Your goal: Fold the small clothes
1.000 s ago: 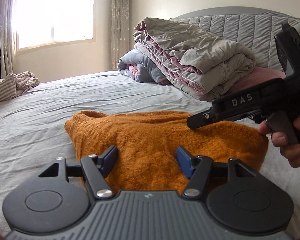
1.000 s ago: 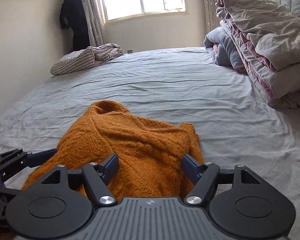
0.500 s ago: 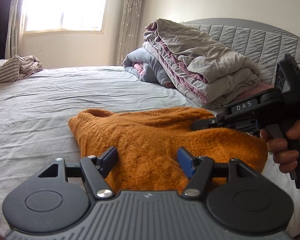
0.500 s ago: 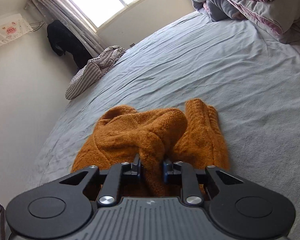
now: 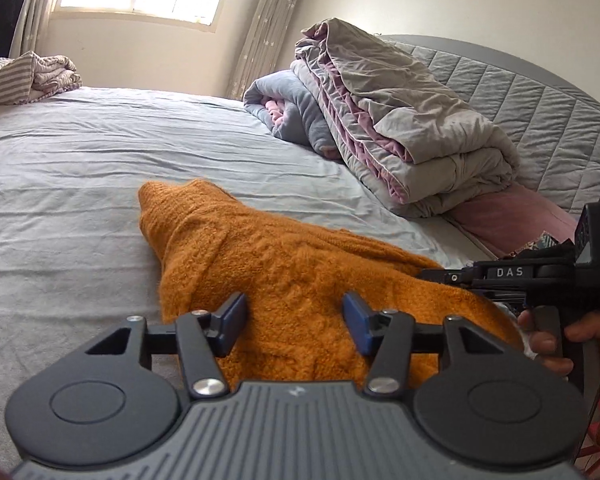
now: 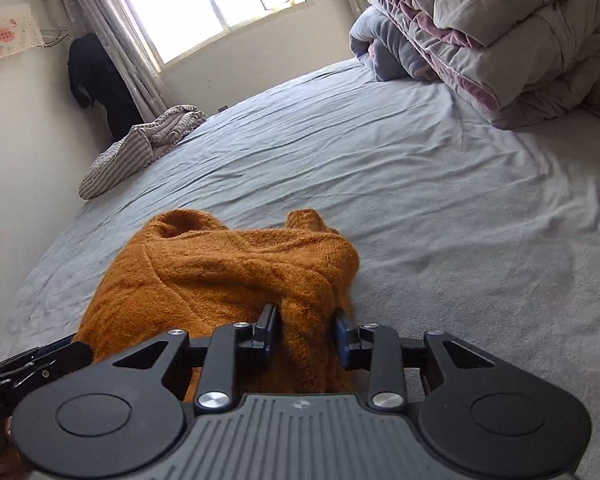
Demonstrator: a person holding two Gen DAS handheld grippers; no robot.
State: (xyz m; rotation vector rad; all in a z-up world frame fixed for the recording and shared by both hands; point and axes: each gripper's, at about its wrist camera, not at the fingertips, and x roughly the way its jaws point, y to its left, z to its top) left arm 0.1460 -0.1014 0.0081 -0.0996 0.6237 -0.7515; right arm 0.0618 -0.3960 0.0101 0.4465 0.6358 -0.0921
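Observation:
An orange knit sweater (image 5: 284, 272) lies bunched on the grey bed sheet (image 5: 80, 152); it also shows in the right wrist view (image 6: 228, 272). My left gripper (image 5: 296, 316) is open, its blue-padded fingers straddling the sweater's near edge. My right gripper (image 6: 305, 330) holds a thick fold of the sweater between its fingers, which stand partly apart around it. The right gripper's body (image 5: 516, 276) shows in the left wrist view at the sweater's right end, held by a hand (image 5: 548, 344).
A stack of folded grey and pink quilts (image 5: 388, 128) sits at the head of the bed by the quilted headboard (image 5: 540, 120). A striped blanket (image 6: 140, 148) lies at the far corner under the window (image 6: 212, 0). A dark garment (image 6: 96, 84) hangs by the curtain.
My right gripper shut on a fold of the sweater, then widened a little around it and dropped lower. The sweater bunched toward the right gripper. My left gripper stayed open.

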